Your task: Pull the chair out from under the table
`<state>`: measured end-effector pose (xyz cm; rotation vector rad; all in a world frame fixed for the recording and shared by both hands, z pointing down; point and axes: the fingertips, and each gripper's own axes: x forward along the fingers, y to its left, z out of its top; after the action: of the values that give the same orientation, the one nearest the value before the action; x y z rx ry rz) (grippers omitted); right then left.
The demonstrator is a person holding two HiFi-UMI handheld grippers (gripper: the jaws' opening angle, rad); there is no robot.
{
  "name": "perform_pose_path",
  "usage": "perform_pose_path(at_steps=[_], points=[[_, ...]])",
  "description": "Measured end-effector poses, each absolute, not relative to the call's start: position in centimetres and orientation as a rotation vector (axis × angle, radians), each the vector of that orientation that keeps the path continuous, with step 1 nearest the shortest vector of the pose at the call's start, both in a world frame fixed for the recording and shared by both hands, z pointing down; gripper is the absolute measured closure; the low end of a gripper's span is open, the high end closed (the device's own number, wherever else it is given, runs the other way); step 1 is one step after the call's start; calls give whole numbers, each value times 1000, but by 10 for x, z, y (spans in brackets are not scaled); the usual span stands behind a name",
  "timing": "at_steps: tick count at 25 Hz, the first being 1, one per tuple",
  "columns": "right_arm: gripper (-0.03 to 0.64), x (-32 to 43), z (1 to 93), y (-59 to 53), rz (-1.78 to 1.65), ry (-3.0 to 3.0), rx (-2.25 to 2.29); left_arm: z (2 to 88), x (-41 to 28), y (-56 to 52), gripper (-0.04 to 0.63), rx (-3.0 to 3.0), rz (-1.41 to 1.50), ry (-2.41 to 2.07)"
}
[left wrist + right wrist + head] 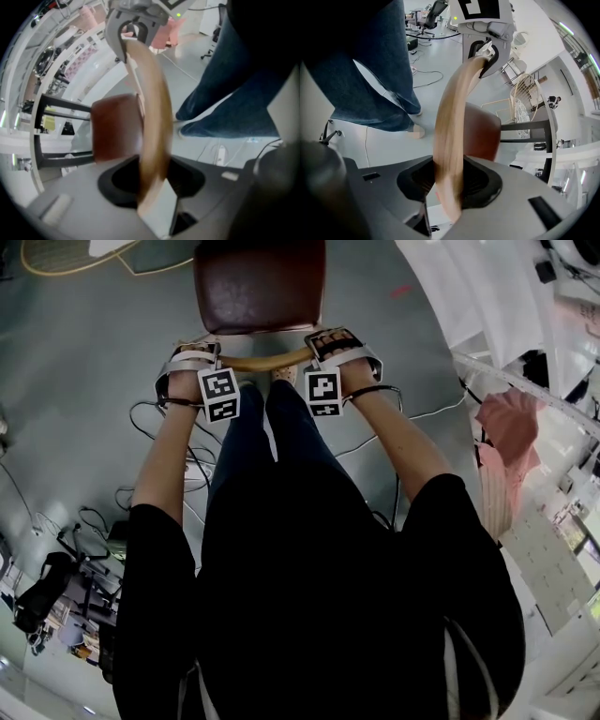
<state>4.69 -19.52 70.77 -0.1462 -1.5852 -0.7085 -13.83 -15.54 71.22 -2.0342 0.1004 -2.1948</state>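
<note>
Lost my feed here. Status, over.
Left gripper and right gripper shut on back rail. Chair seat uncovered. Cables on floor by feet.

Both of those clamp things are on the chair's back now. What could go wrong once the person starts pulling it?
1. The left gripper and right gripper hold only the thin, curved wooden rail; an uneven pull might let one slide along it.
2. Cables lie on the floor beside the person's legs; stepping back could snag a foot or a chair leg.
</note>
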Motion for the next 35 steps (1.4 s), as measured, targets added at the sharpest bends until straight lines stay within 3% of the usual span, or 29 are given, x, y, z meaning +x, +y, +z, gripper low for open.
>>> perform_pose_path(at_steps=[35], points=[[474, 78, 721, 45, -654, -1474, -83, 720, -112, 89, 437, -2012, -2141, -88]])
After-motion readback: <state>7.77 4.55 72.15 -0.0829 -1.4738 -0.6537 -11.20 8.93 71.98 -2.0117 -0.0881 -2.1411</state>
